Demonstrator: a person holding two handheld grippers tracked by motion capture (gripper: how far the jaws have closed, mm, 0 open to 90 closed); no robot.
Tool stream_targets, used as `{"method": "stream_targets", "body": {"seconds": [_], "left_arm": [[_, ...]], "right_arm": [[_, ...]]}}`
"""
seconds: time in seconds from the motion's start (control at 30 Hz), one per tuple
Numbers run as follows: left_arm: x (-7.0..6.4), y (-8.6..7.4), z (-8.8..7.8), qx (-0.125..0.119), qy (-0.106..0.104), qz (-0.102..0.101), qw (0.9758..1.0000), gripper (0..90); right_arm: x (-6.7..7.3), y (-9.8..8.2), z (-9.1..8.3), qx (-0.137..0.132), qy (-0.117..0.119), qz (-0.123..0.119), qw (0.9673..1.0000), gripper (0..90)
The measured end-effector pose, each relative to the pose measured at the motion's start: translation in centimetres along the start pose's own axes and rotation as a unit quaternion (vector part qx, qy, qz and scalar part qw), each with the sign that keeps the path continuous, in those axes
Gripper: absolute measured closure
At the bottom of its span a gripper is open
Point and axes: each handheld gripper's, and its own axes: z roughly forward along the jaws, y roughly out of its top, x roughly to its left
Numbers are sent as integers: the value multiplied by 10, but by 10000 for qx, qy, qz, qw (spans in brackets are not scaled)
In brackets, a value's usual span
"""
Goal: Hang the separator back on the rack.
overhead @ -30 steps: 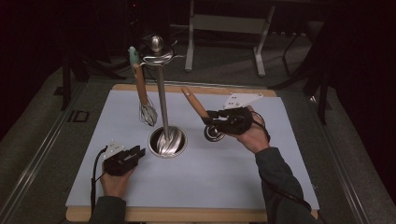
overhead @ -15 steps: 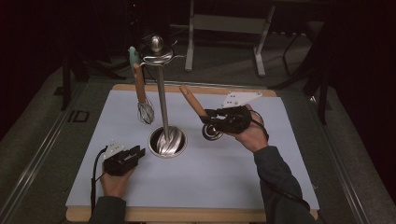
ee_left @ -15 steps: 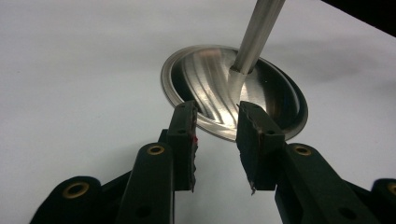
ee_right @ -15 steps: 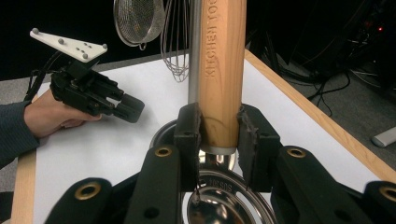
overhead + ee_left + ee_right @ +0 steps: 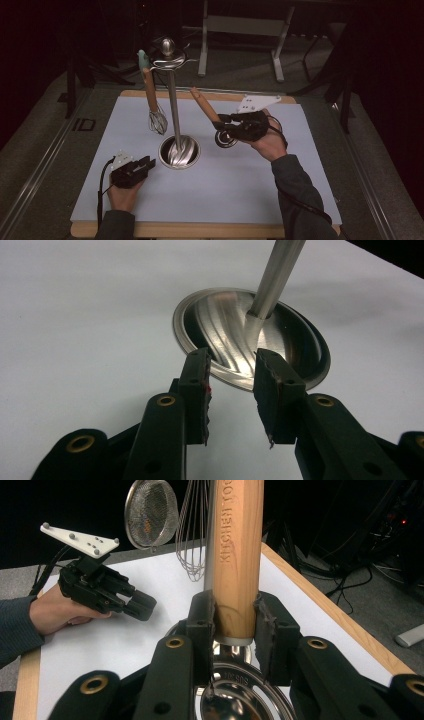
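My right gripper (image 5: 220,122) (image 5: 234,615) is shut on the wooden handle (image 5: 204,105) (image 5: 235,555) of a utensil. The utensil's round metal head (image 5: 226,139) (image 5: 240,700) sits low over the white mat, and its handle slants up toward the stand. The metal stand has a round base (image 5: 179,151) (image 5: 250,345) and a tall pole (image 5: 172,105). A whisk (image 5: 152,100) (image 5: 195,535) hangs from its top. My left gripper (image 5: 142,165) (image 5: 232,390) (image 5: 142,605) rests open on the mat, its jaws pointing at the base with nothing between them.
A mesh strainer (image 5: 152,512) hangs by the whisk in the right gripper view. The white mat (image 5: 225,200) lies on a wooden board whose edge (image 5: 220,95) runs along the back. Dark floor and a metal frame (image 5: 240,25) lie beyond.
My right gripper has shifted the wooden-handled utensil slightly left and up, toward the stand. The left gripper has stayed where it was.
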Motion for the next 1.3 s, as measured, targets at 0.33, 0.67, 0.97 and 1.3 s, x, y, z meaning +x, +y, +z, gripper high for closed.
{"method": "stream_targets", "body": {"seconds": [0.33, 0.67, 0.97, 1.3], "left_arm": [[0, 0, 0, 8, -3, 5, 10000, 677], [0, 0, 0, 12, -3, 9, 10000, 677], [0, 0, 0, 12, 7, 13, 10000, 677], [0, 0, 0, 23, 5, 15, 10000, 677]], "right_arm": [[1, 5, -2, -44, -7, -57, 10000, 710], [3, 14, -5, -98, -25, -128, 9999, 710], [3, 19, -7, -185, -7, -138, 9997, 710], [3, 24, -8, -218, -10, -158, 9996, 710]]}}
